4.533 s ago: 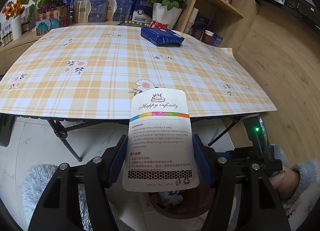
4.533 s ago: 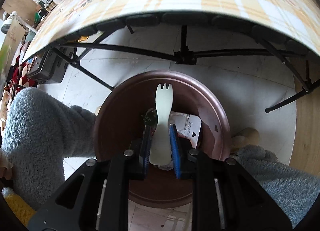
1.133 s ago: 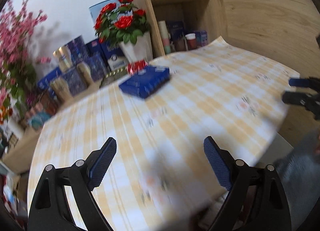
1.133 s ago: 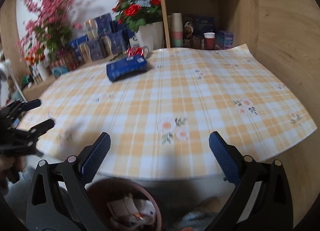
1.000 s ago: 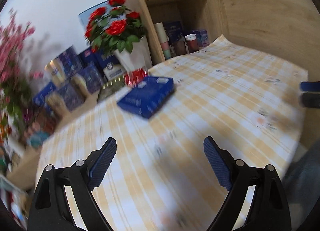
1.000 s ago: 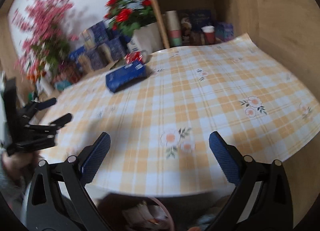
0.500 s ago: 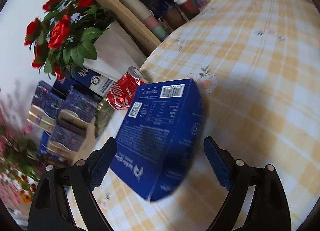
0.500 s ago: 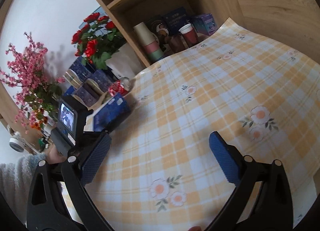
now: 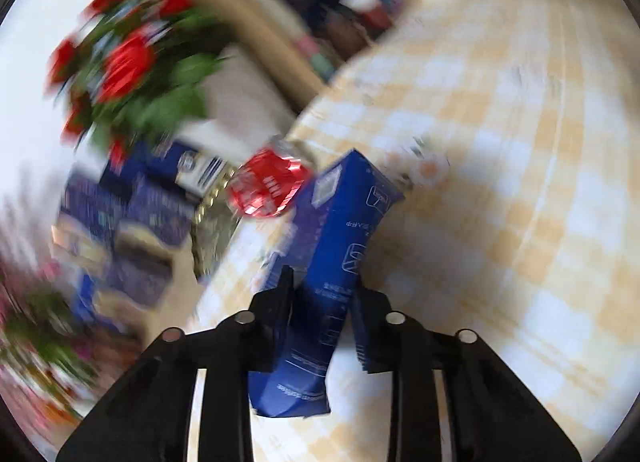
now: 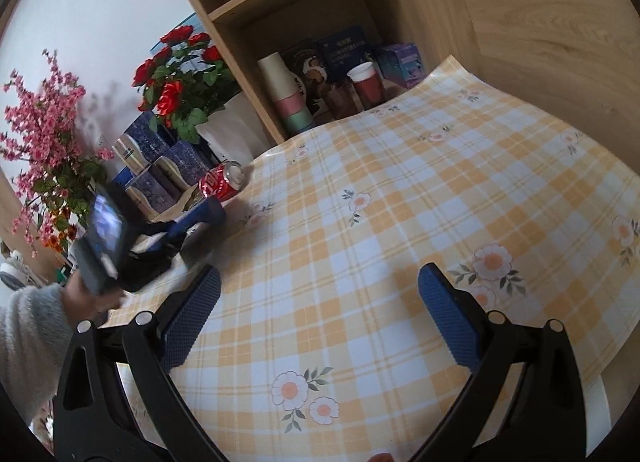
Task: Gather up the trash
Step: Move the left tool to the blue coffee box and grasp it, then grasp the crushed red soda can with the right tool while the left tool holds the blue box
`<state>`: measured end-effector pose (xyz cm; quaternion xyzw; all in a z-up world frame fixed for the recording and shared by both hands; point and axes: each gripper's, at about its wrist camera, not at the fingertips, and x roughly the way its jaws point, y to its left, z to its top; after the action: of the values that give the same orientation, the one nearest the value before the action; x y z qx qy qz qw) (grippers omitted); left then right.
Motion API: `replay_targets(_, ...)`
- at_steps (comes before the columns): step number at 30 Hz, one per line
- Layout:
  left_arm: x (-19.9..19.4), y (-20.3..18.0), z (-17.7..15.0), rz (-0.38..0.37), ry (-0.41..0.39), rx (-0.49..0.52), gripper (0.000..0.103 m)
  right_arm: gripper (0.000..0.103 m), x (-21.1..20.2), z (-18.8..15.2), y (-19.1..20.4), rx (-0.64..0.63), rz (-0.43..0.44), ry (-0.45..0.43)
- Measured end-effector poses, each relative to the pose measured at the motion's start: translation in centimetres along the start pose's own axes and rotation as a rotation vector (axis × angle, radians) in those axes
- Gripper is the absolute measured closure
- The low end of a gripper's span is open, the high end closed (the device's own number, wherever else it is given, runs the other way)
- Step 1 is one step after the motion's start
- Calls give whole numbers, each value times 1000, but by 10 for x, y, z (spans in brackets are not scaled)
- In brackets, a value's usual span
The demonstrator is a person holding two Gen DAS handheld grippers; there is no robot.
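Centre frame, left wrist view: our left gripper had just closed its jaws on the flat blue cardboard box, tilted up beside the crushed red soda can. Right gripper gaped empty over the yellow-checked tablecloth. We judged it best to lift slowly, gripping firmly.

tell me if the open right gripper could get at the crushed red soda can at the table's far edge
Probably yes: the right gripper is open and empty, with bare checked tablecloth between it and the red can.

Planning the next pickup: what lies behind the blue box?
A red soda can lies on its side just behind the blue box, at the table's far edge. Whether they touch is unclear; the box hides the can's near side.
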<state>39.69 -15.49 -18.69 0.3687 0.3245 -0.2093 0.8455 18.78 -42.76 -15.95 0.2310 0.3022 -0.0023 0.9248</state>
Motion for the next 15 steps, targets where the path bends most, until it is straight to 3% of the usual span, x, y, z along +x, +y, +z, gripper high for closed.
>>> replay_targets(3, -27, 49, -20, -74, -15, -220, 85, 6, 1, 8, 15, -55, -9, 10)
replay_targets(7, -60, 104, -73, -122, -22, -467, 89, 6, 12, 21, 46, -150, 4, 46)
replay_targets(9, -72, 119, -99, -142, -6, -546, 89, 6, 23, 27, 61, -179, 13, 83)
replay_targets(15, -95, 139, -152, -149, 20, -656, 89, 6, 84, 55, 109, -247, 40, 139)
